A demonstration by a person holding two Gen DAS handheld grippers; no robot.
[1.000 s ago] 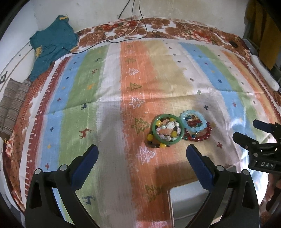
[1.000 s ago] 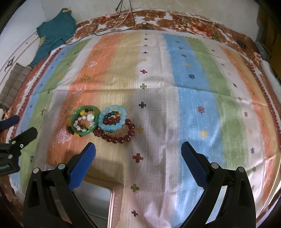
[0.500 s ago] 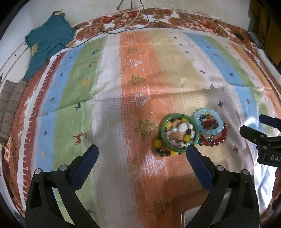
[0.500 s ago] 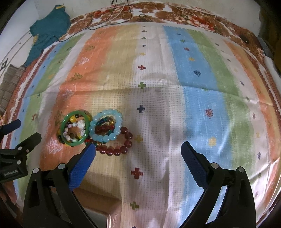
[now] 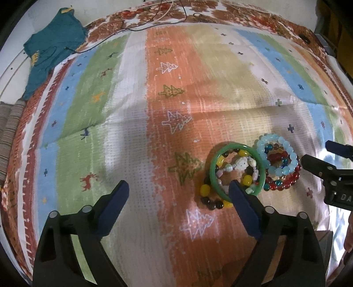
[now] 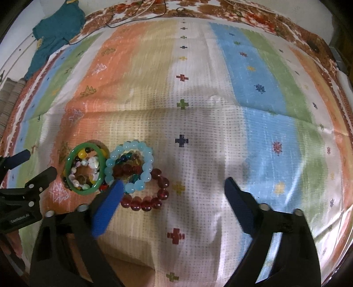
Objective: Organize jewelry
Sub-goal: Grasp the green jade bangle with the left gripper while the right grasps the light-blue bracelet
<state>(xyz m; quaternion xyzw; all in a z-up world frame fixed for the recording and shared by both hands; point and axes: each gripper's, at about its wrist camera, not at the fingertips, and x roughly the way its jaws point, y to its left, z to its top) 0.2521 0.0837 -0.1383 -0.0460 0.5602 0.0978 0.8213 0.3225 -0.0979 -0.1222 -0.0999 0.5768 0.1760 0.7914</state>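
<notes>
A pile of bracelets lies on the striped bedspread (image 5: 176,92). It holds a green bangle (image 5: 239,146) (image 6: 86,191) with small pale beads inside it. There is also a yellow-and-dark bead bracelet (image 5: 205,189), a light blue bead bracelet (image 5: 282,140) (image 6: 132,145) and a dark red bead bracelet (image 5: 289,181) (image 6: 145,204). My left gripper (image 5: 178,187) hangs to the left of the pile, jaws closing, nothing between them; its right pad overlaps the bangle's near rim. My right gripper (image 6: 174,184) hangs to the right, jaws closing on nothing; its left pad overlaps the blue bracelet's near edge.
A teal garment (image 5: 53,46) and thin cables (image 5: 154,19) lie at the far edge of the bed. A striped cushion (image 5: 8,132) sits at the left. A tan box corner (image 5: 322,236) shows near the bottom right, with a hand (image 5: 348,238) beside it.
Both grippers have sunk toward the bedspread. The pile now looks larger and sits right at their inner pads. Both pairs of jaws stand slightly narrower.
</notes>
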